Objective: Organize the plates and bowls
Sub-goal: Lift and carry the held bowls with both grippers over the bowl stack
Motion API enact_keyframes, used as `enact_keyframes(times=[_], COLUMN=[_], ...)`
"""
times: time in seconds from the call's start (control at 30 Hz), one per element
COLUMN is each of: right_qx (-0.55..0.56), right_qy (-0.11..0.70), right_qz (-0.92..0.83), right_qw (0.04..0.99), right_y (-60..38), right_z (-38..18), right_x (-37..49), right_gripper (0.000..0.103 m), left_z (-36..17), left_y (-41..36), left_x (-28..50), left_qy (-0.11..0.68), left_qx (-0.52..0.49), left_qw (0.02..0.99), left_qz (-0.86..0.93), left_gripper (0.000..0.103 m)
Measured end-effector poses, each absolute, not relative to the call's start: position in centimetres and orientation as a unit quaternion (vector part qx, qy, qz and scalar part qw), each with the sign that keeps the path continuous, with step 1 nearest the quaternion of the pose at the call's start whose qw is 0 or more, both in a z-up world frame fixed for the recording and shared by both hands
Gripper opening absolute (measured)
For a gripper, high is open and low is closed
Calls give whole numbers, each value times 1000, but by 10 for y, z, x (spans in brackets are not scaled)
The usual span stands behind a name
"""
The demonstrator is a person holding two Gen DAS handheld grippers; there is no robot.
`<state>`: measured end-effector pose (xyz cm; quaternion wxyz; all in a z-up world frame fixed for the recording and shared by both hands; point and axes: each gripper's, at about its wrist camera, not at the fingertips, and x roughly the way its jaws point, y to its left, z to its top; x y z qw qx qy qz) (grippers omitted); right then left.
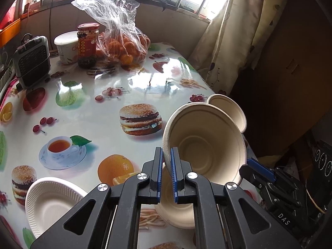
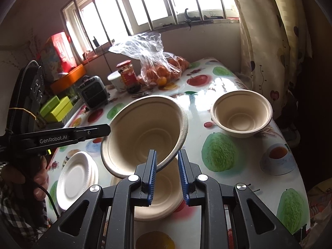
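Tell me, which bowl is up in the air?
The tilted bowl, its rim pinched in the left gripper. The bowl beneath it and the far bowl sit on the table.

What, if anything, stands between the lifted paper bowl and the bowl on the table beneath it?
Nothing visible does. The lifted bowl, tilted in the left hand-held gripper, hangs just above the lower bowl, with no object between them.

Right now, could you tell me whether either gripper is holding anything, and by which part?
The left gripper pinches the tilted beige bowl by its rim. The right gripper has that bowl's rim between its fingers; whether it presses cannot be told.
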<state>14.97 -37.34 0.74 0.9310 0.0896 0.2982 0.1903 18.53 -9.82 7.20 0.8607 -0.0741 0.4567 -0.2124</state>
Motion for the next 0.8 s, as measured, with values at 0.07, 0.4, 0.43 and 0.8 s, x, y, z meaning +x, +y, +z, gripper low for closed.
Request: enact_keyframes(times=[0.07, 0.4, 0.43, 0.8], right_qx=[89, 92, 92, 94], right_qy=[297, 303, 303, 312], right_qz=[191, 190, 190, 193], right_qw=[931, 929, 929, 926], right_y=[-372, -370, -370, -366], right_z=[7, -2, -3, -13], right_x=[145, 131, 130, 123], right_gripper=[21, 21, 21, 21], left_z=[72, 65, 64, 55], left_y=[-97, -93, -93, -89], left_x=[181, 165, 164, 155], left_qy=[456, 461, 461, 468], left_qx=[-75, -75, -75, -78], left_qw=[861, 858, 858, 855], left_qz=[-212, -212, -212, -208], left_gripper=[8, 8, 8, 8])
